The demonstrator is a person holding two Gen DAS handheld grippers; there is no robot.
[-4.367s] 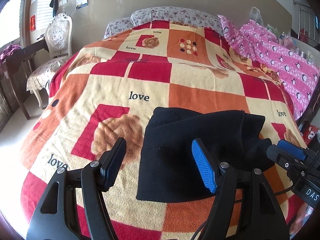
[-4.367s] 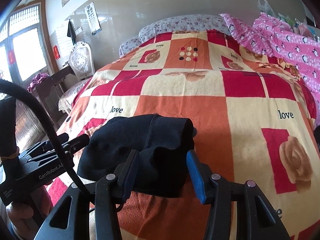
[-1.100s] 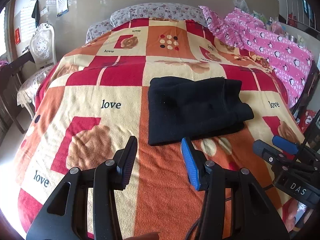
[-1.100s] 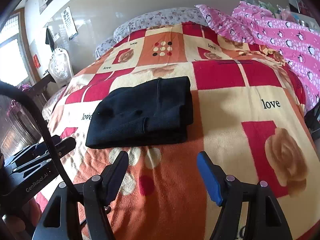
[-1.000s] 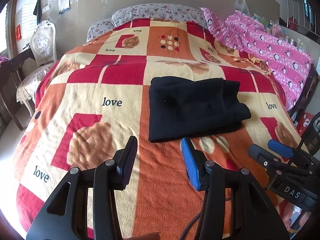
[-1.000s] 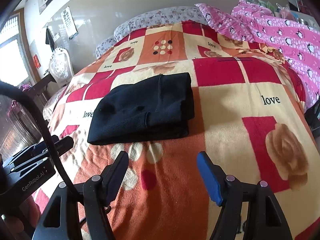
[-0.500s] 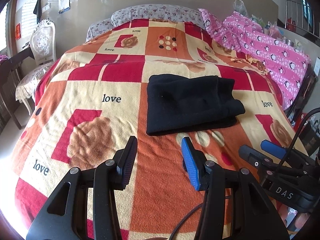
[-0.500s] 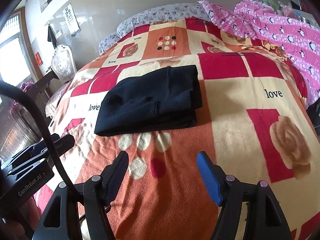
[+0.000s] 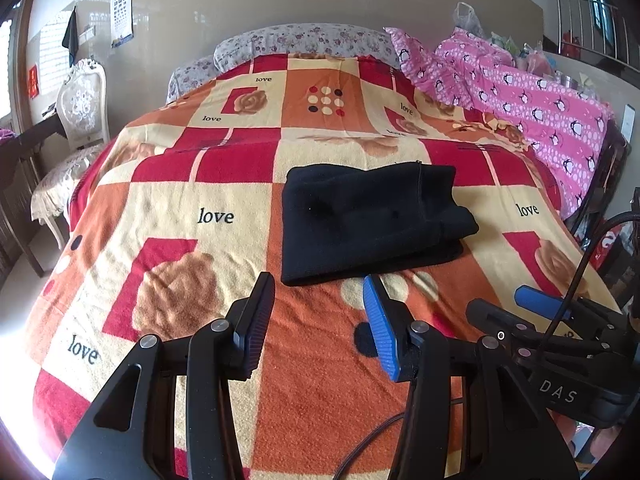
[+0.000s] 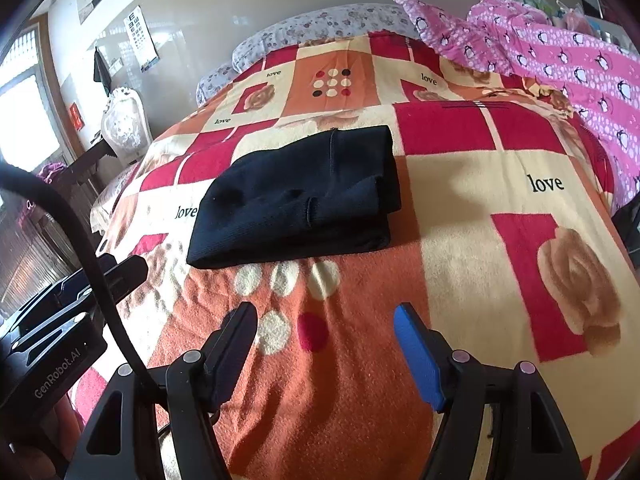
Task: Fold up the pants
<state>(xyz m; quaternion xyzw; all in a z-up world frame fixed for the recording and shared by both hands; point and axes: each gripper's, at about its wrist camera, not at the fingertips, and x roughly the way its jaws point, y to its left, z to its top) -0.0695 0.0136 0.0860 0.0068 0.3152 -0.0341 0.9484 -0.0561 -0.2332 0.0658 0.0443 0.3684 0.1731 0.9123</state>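
The black pants (image 9: 368,220) lie folded into a compact stack on the patterned bed blanket (image 9: 200,216); they also show in the right wrist view (image 10: 304,200). My left gripper (image 9: 318,312) is open and empty, held above the blanket just short of the pants' near edge. My right gripper (image 10: 326,336) is open and empty, held back from the pants over the orange patch. The right gripper (image 9: 532,312) also shows at the right of the left wrist view, and the left gripper (image 10: 108,276) at the left of the right wrist view.
A pink penguin quilt (image 9: 532,104) is heaped along the bed's right side. Floral pillows (image 9: 304,40) lie at the head. A white chair (image 9: 80,112) and a dark desk stand left of the bed. A black cable (image 10: 80,240) hangs at the left.
Both grippers let go of the pants, opened and drew back toward the foot of the bed. The folded pants stay flat on the blanket.
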